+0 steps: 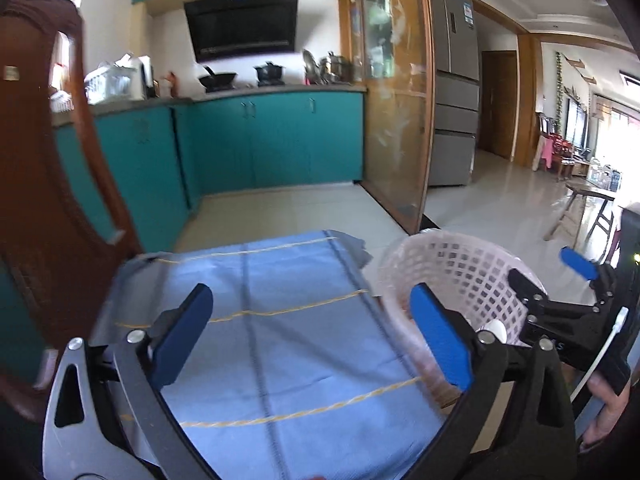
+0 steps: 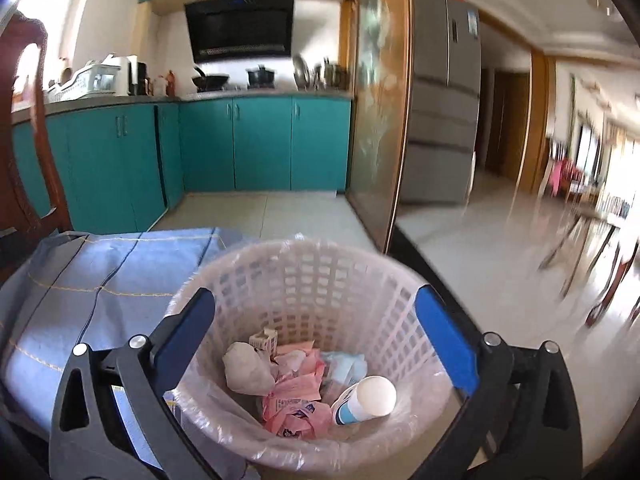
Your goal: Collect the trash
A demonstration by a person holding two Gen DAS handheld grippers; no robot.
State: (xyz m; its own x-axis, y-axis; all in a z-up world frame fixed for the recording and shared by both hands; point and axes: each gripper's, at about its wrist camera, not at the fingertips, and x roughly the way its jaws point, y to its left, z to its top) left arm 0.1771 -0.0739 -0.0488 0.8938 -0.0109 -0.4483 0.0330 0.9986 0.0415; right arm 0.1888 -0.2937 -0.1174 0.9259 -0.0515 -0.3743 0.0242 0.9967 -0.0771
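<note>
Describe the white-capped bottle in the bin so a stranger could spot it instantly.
Find the white lattice wastebasket beside the blue cloth. Down at its bottom, right of the pink wrappers and the crumpled tissue, lies the bottle: the only rigid, round item, with a white cap and a blue-banded label.

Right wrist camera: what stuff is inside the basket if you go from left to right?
Crumpled grey paper → pink wrappers → white bottle with the round cap. They all lie at the bottom of the white basket, which has a clear bag lining it.
</note>
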